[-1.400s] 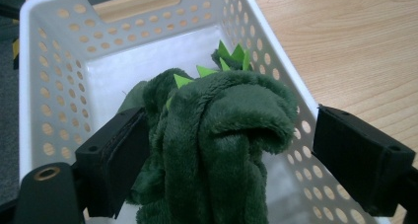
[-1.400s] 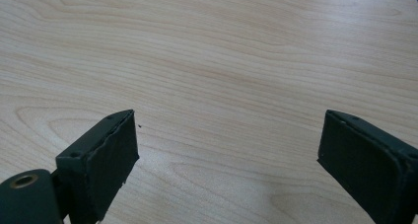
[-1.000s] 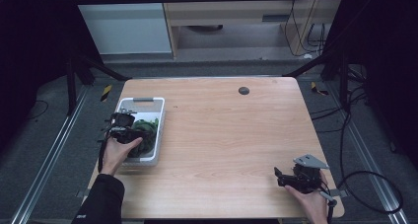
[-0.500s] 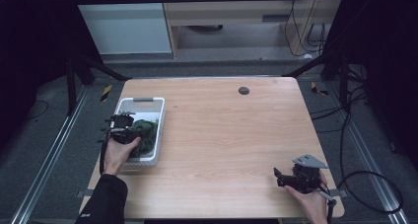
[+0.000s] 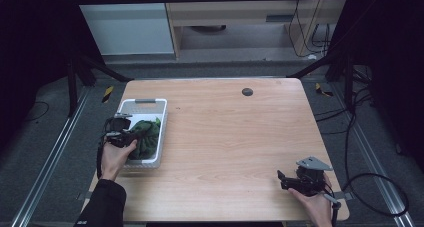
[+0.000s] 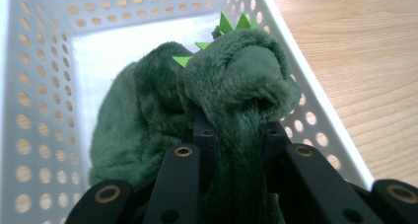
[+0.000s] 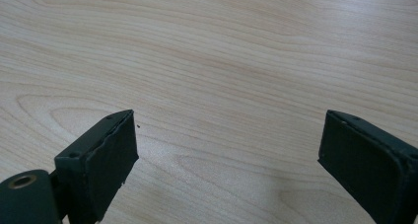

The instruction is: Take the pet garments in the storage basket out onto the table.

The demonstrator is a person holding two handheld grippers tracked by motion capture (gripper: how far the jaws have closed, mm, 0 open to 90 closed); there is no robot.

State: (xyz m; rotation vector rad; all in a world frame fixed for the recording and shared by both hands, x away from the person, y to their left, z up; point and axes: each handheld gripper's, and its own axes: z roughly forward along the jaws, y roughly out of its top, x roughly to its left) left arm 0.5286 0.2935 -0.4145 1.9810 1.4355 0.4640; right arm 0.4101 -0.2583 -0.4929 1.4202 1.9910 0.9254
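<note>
Left gripper view shows the left hand-held gripper pinching the green plush toy, light-green spikes visible.

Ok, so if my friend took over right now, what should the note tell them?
Left gripper: its fingers have just been closing and are now shut on a fold of the green plush toy.
Right gripper: open, nothing between the fingers, low over the bare table at the near right corner.
Toy: inside the white basket at the table's left side.
Done: the toy is gripped.
Left: probably lift it out of the basket; it is not out yet.
</note>
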